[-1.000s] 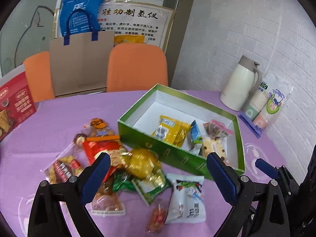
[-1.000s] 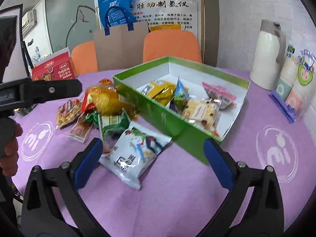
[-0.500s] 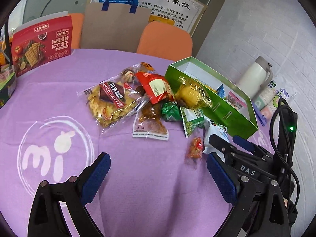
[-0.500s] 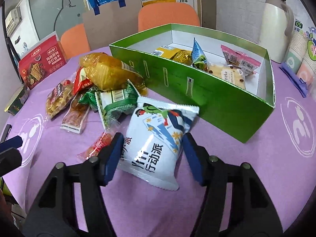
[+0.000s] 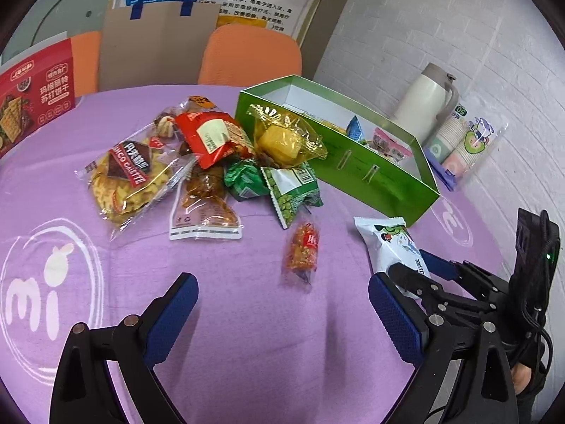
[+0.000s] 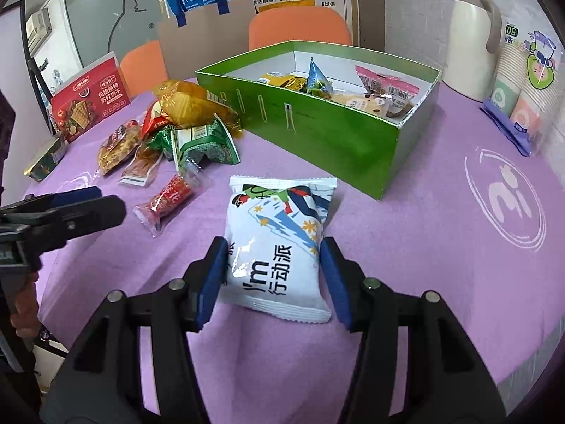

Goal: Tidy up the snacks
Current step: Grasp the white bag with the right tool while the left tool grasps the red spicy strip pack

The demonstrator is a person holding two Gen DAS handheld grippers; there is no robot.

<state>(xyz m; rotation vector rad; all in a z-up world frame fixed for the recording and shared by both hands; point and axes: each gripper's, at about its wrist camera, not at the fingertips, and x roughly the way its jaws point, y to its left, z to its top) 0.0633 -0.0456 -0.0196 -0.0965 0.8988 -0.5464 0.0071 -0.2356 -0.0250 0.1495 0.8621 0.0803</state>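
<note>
A green box with a white inside stands on the purple table and holds several snack packs; it also shows in the left wrist view. My right gripper is shut on a white and blue snack bag, its blue pads pressing both sides; the bag also shows in the left wrist view. My left gripper is open and empty above bare tablecloth, a little short of a small red snack pack. A pile of loose snacks lies left of the box.
A red cracker box stands at the far left. A white thermos and a sleeve of paper cups stand at the right by the brick wall. Orange chairs and a paper bag are behind the table.
My right gripper has closed onto the white and blue bag and drawn it away from the pile. My left gripper has swung left, then back a little, staying open.
</note>
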